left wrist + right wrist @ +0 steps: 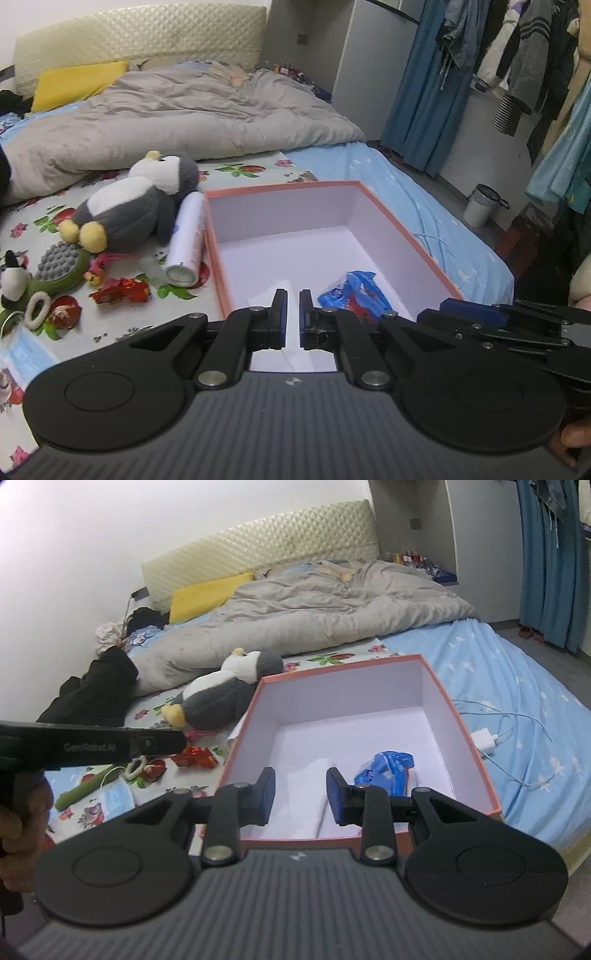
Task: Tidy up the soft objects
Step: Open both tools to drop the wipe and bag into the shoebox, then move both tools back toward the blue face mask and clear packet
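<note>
Plush penguin (136,206) sat at ten o'clock of the box (406,229), so I judged my empty left gripper (293,306), clenched, should open wide first; right gripper (301,786) hung part-open, grasping nothing.

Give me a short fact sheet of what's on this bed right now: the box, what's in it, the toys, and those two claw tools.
Box: pink-edged box, open, on the bed
Inside box: white cloth and blue packet, lying apart
Beside box: white roll along its left wall
Penguin toy: on its back on the flowered sheet, outside the box
Still outside: red wrapper, green brush, white ring
Left gripper: shut, empty, above the box's near edge
Right gripper: partly open, empty, over the cloth
</note>
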A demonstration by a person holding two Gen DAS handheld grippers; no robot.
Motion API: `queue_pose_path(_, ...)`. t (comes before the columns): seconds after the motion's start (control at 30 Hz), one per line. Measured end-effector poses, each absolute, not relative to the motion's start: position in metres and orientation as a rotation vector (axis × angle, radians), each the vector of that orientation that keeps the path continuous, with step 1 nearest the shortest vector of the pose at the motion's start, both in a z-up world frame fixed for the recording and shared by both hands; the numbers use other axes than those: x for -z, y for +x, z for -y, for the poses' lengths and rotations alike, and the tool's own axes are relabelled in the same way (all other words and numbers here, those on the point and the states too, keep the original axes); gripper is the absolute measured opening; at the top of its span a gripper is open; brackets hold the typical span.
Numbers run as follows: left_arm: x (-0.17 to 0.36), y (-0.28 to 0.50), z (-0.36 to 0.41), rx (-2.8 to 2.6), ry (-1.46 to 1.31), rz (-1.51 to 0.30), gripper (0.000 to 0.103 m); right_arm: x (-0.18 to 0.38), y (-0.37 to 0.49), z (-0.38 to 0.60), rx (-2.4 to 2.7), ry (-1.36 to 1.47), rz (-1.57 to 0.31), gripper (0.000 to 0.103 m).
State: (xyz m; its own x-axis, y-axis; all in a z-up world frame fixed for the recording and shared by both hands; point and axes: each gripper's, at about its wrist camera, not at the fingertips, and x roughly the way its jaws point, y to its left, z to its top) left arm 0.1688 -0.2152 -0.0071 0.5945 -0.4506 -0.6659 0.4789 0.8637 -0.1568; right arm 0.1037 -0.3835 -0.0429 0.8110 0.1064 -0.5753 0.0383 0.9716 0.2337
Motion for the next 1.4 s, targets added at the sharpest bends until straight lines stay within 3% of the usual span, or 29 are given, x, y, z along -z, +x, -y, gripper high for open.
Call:
queue_pose_path(0.5, 0.007, 0.126, 0.141, 0.463, -0.060, -0.716, 0.006, 0.038, 0.082, 0.334, -0.121, 0.214, -0.593, 0.034)
queue_pose_path(1.4, 0.052, 0.070, 0.030, 0.200, -0.180, -0.779, 0.006, 0.065, 0.069, 0.239, -0.281, 0.166, -0.666, 0.034)
